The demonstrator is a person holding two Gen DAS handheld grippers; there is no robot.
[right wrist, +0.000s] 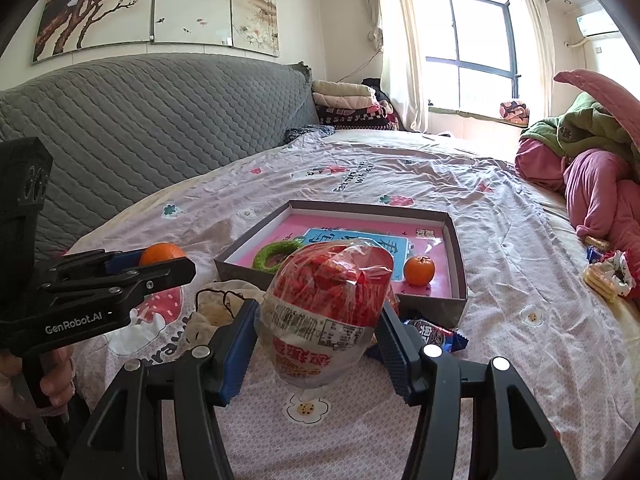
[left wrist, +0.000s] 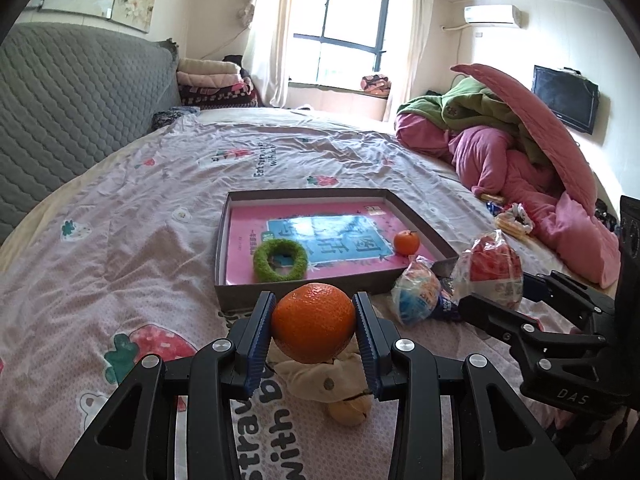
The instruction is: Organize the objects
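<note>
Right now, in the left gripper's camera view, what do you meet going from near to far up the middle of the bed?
Orange gripped in the jaws → green ring in the box → far box wall → window.

"GenRobot.AI" on the left gripper [right wrist: 168, 264], "DAS" on the right gripper [left wrist: 480, 304], "with" on the bedsheet [left wrist: 120, 200]

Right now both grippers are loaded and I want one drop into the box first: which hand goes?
Probably left: the left gripper holds its orange just before the box wall.
</note>
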